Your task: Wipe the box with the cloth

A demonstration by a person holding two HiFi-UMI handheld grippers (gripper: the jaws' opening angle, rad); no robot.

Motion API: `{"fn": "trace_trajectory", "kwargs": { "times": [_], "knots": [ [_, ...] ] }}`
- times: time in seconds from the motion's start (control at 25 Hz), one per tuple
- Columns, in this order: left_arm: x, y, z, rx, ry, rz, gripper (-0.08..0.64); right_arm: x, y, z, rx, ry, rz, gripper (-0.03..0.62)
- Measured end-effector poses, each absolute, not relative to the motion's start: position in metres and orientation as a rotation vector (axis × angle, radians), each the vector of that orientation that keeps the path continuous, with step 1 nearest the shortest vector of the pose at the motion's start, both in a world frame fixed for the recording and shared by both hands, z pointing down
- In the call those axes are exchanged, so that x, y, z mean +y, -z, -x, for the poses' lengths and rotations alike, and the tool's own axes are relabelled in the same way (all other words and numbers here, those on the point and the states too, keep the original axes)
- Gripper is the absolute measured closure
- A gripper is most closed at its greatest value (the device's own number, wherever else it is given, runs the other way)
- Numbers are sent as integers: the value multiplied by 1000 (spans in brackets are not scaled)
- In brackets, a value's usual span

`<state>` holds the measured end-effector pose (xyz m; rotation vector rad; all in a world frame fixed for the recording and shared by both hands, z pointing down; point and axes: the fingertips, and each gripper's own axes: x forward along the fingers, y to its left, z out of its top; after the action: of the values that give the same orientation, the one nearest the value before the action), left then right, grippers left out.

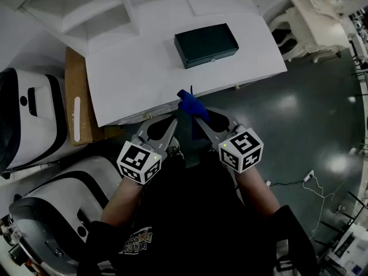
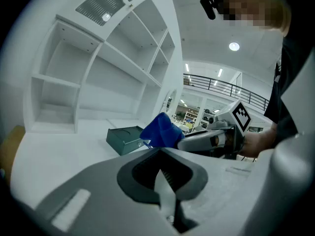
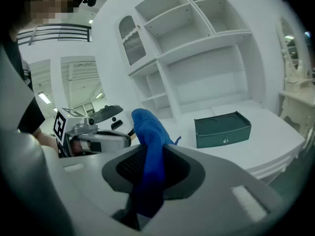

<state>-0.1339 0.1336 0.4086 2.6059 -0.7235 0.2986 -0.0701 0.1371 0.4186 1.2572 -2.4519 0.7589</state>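
Head view first: both grippers are held low, side by side, just off the front edge of the white table (image 1: 144,79). The left gripper (image 1: 172,122) points up toward the table edge. The right gripper (image 1: 197,118) angles in beside it, and their tips nearly meet. A bunch of blue cloth (image 1: 189,103) sticks up from the right gripper's tips, over the table's front edge. The dark green box (image 1: 206,45) sits lid down on the tabletop toward the far side, well apart from both grippers. A white shelf unit (image 1: 86,10) stands at the table's far left.

Over to the left gripper view: the jaws are pressed together with nothing between them, so this one is empty. Past its tip the cloth shows as a blue peak held by the other gripper. The box lies behind that on the white surface, below the open shelves.

Now the right gripper view: the jaws are clamped on the cloth. The blue fabric runs down through the gap between them and stands up above the tips. The box is off to the right on the table, latch side facing the camera, and nothing touches it.
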Motion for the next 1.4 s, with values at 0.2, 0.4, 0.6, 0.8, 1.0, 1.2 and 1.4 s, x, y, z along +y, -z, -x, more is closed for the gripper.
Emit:
{"fn": "trace_trajectory", "kwargs": {
  "times": [0.2, 0.4, 0.6, 0.8, 1.0, 1.2, 1.4],
  "knots": [
    [129, -412, 136, -720, -300, -2600, 560, 133, -421, 73, -2449, -763, -1257, 477],
    [126, -417, 140, -717, -300, -2590, 560, 131, -427, 76, -2438, -777, -1259, 477],
    [123, -422, 144, -719, -302, -2581, 560, 126, -430, 78, -2446, -808, -1267, 476],
    [122, -425, 144, -708, -310, -2577, 560, 125, -431, 77, -2450, -816, -1278, 474],
    [120, -424, 137, -692, -328, -2582, 560, 124, -428, 71, -2455, -833, -1289, 474],
    [119, -422, 114, -702, -343, -2584, 560, 130, -429, 51, -2462, -851, -1268, 474],
    [123, -412, 90, -719, -347, -2592, 560, 131, -425, 28, -2476, -845, -1258, 474]
  ]
}}
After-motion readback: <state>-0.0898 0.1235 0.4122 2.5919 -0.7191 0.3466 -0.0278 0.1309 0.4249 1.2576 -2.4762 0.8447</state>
